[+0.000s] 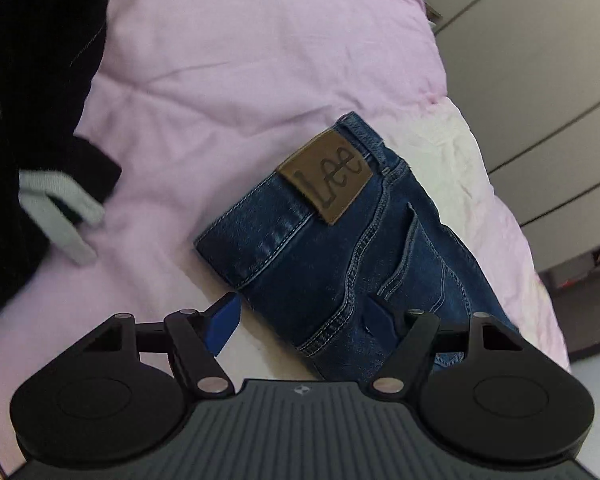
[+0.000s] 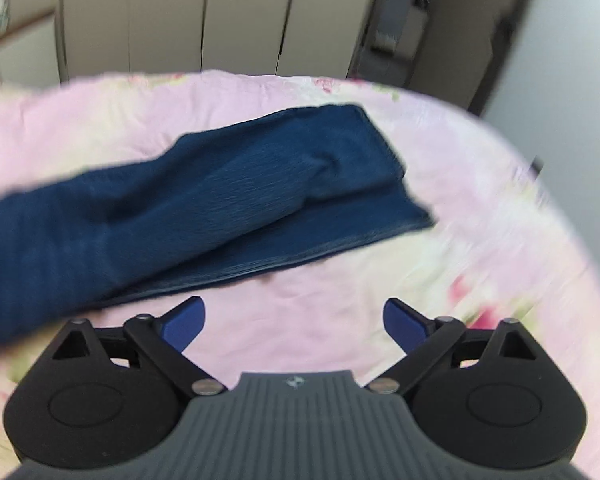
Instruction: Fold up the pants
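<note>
Dark blue jeans [image 1: 340,248] lie on a pink bedspread [image 1: 228,64], waistband and a brown "Lee" patch [image 1: 328,176] facing up. My left gripper [image 1: 300,320] is open, its blue pads straddling the waist end, the right pad over the denim. In the right wrist view the leg end of the jeans [image 2: 220,196] lies flat, both legs stacked, hems at the right. My right gripper [image 2: 294,320] is open and empty, just in front of the lower leg edge, over bare bedspread [image 2: 300,332]. This view is motion-blurred.
A black garment with a grey tab [image 1: 32,120] lies at the left of the bed. Beige wardrobe doors [image 1: 540,80] stand beyond the bed's edge; they also show in the right wrist view [image 2: 180,20]. The bed edge curves near the hems.
</note>
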Motion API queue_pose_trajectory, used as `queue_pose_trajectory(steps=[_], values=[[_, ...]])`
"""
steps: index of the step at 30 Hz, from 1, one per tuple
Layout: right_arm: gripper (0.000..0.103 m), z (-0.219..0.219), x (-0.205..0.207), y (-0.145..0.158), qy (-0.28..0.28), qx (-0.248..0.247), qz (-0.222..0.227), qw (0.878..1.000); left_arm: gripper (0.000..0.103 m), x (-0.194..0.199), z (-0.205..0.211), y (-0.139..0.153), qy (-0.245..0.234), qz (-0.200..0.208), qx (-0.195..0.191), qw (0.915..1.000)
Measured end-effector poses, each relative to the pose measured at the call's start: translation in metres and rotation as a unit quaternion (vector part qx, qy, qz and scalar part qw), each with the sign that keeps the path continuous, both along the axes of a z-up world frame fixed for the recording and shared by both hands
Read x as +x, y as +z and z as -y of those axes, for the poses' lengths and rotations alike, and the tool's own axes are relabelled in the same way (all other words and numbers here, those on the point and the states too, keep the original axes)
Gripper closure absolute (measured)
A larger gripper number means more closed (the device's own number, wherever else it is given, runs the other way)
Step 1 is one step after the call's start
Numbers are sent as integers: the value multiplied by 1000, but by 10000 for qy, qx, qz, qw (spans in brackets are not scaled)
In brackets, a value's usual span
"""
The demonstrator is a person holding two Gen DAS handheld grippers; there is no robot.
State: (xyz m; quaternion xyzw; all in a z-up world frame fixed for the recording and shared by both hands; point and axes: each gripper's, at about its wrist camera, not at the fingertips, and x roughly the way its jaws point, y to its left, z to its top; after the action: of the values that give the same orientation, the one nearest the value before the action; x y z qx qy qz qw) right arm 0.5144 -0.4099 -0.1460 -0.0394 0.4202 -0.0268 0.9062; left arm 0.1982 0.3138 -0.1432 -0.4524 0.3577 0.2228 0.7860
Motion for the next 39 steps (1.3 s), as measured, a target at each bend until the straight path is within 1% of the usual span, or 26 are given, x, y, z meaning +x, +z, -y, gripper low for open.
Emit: queue_pose_trajectory(steps=[1,2,3,5,7,9,11,12,13,14,16,17,18,19,22,24,27,30,32,33,34,35,36,37,38,39], values=[[23,8,-3,-2,-182,411,29,9990,22,1,0,-5,110,-34,-94,9999],[24,16,-4,-6,-394,810,69,9959,23,2,-1,-10,216,-82,-174,9996],[24,23,-4,-8,-577,1138,120,9918,23,3,-2,-13,297,-31,-248,9992],[24,39,-6,-7,-942,1634,253,9817,23,5,-4,-17,391,130,-346,9986],[24,55,3,-9,-1194,2035,397,9710,23,9,-6,-22,487,173,-347,9981],[24,68,10,-12,-1448,2343,579,9596,20,16,-8,-30,592,58,-414,9974],[24,79,19,-19,-1645,2711,671,9460,19,20,-8,-39,689,7,-413,9968],[24,82,25,-24,-1725,2835,664,9410,23,23,-6,-40,698,-6,-362,9969],[25,83,32,-30,-1791,2881,651,9384,28,25,-4,-41,682,-21,-285,9973],[27,83,40,-35,-1833,2887,632,9376,30,23,-2,-41,672,-53,-195,9975],[40,82,60,-46,-1744,2936,643,9377,37,28,2,-39,637,-118,-34,9979],[43,82,70,-50,-1698,2989,685,9366,38,30,4,-38,606,-177,56,9980],[48,82,81,-54,-1664,3049,725,9349,41,33,5,-37,562,-263,141,9980],[52,83,90,-56,-1640,3087,761,9338,43,37,6,-36,505,-381,240,9977],[58,90,120,-64,-1673,3001,886,9349,45,49,11,-33,410,-684,446,9958],[59,98,138,-73,-1783,2967,899,9338,46,55,12,-33,402,-827,491,9946],[58,111,159,-86,-2008,2922,866,9310,45,61,13,-34,399,-939,576,9931],[58,118,175,-99,-2158,3014,904,9243,45,64,16,-34,361,-1038,713,9914],[60,116,184,-100,-2159,2905,950,9273,45,67,17,-35,358,-1087,724,9908],[85,115,188,-98,-2130,2841,955,9300,45,68,16,-35,357,-1106,718,9906],[103,112,191,-91,-2022,2754,964,9349,45,68,16,-34,355,-1121,719,9905],[103,107,192,-80,-1930,2462,1062,9438,45,68,16,-35,347,-1133,738,9902],[103,103,189,-67,-1833,2137,1259,9513,45,68,17,-35,346,-1140,764,9899],[103,101,187,-55,-1732,1855,1425,9567,45,69,18,-34,348,-1141,793,9897],[103,103,184,-43,-1660,1720,1536,9588,45,69,19,-34,349,-1137,826,9895],[103,108,182,-37,-1626,1756,1560,9583,45,69,19,-34,358,-1128,850,9893]])
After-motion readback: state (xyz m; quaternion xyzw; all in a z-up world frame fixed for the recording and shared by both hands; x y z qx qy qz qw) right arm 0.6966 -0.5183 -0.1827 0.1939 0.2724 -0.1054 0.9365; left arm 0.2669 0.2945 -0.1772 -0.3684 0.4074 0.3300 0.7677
